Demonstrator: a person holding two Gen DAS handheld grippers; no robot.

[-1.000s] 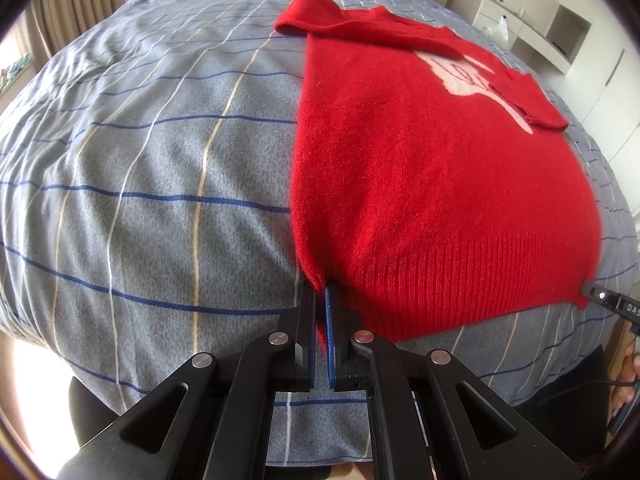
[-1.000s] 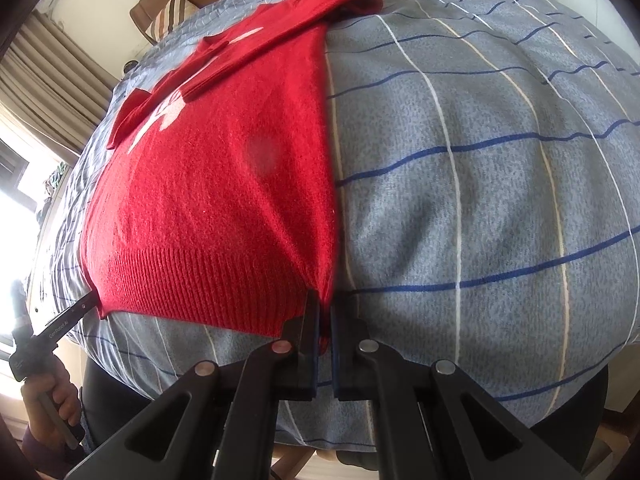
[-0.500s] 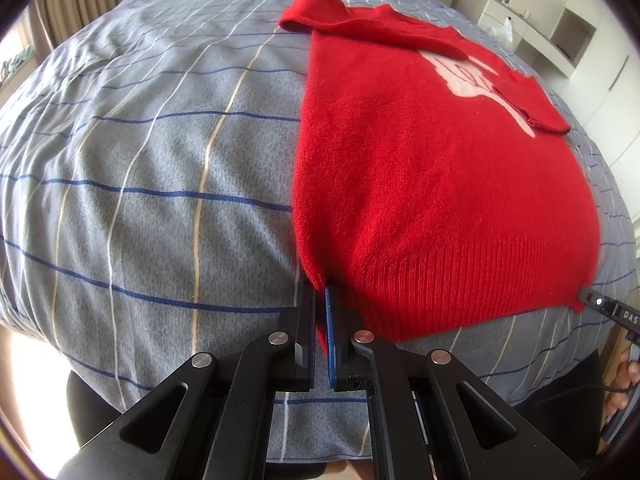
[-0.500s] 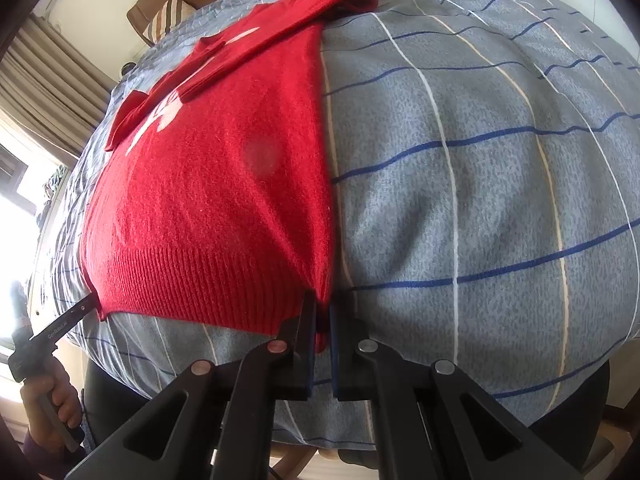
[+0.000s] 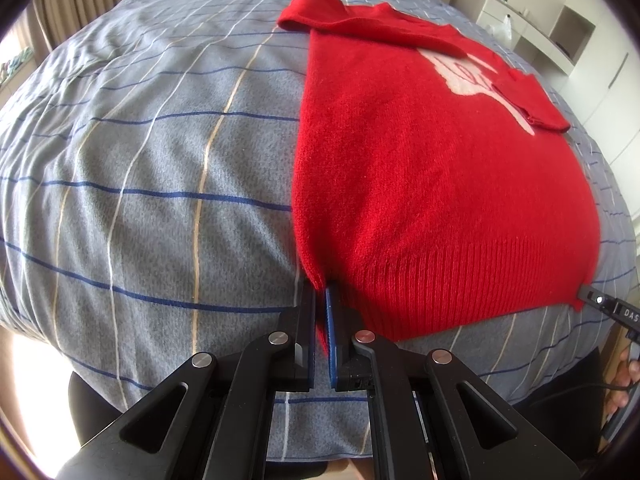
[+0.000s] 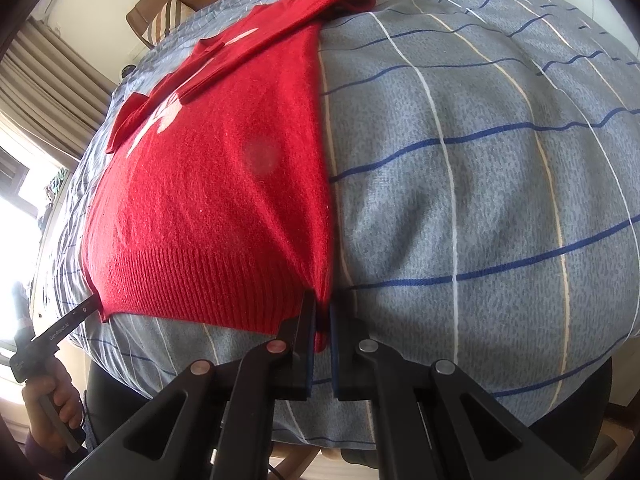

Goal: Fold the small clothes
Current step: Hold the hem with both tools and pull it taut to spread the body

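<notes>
Sleeves (image 5: 400, 28) look folded in already. We've got both grippers clamped on the sweater (image 5: 420, 184) hem corners at 6 o'clock, left gripper (image 5: 321, 296) and right gripper (image 6: 322, 312), so the bottom-up fold is left.

The sweater (image 5: 432, 184) hem corner is hidden between the left gripper (image 5: 321, 300) jaws. A blurred smudge covers the sweater at centre of the right wrist view. The bed (image 6: 500, 184) edges are cut off.
</notes>
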